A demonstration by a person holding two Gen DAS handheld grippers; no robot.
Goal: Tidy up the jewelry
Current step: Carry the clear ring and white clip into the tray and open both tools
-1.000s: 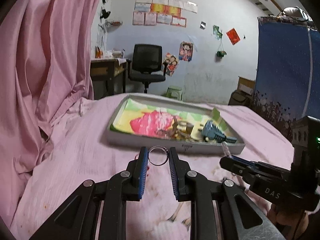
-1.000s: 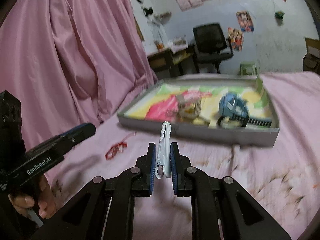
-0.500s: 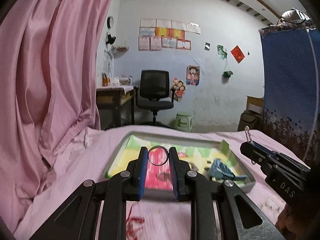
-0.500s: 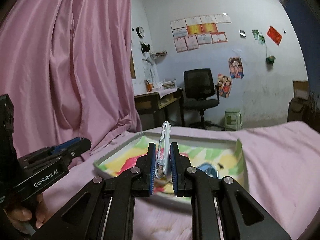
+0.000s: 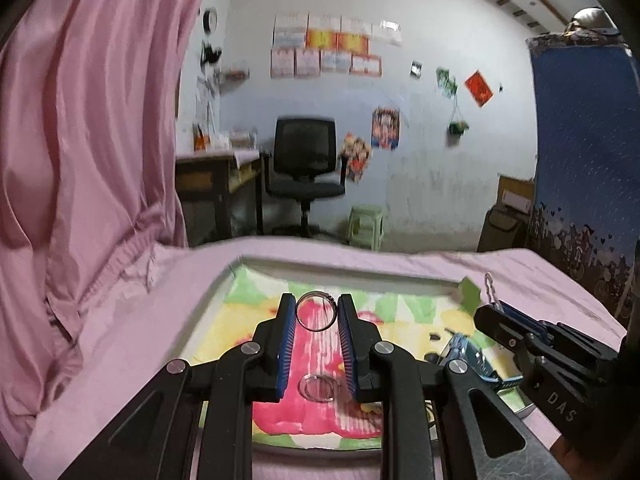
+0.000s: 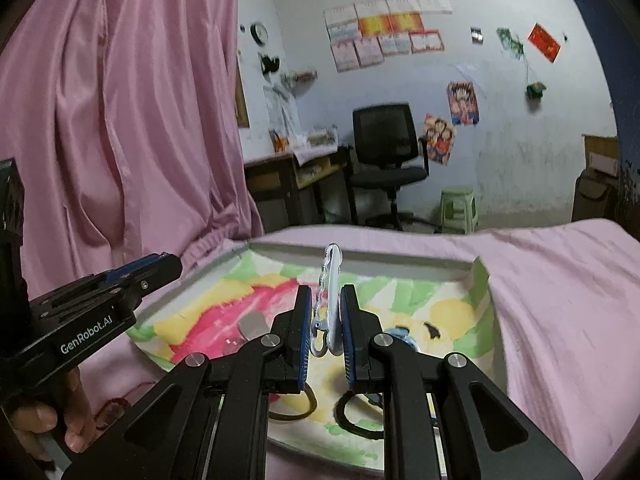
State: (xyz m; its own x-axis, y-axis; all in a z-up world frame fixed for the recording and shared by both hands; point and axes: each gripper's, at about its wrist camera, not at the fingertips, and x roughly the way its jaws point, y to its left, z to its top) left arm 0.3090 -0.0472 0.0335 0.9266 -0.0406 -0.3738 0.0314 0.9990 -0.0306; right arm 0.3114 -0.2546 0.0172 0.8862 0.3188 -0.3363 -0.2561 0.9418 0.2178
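Note:
My left gripper is shut on a thin metal ring, held upright above the tray's pink and yellow liner. My right gripper is shut on a white hair clip that stands upright between the pads, also over the tray. In the left wrist view the right gripper comes in from the right with the white clip sticking up. The left gripper shows at the left of the right wrist view. A second ring and a blue hair clip lie in the tray.
The grey tray sits on a pink sheet. A brown bangle, a black curved band and a small metal piece lie inside it. A pink curtain hangs at left. A hand holds the left gripper.
Both grippers have risen and moved forward from in front of the tray to above its liner, each still holding its item. The red string on the sheet has dropped out of view.

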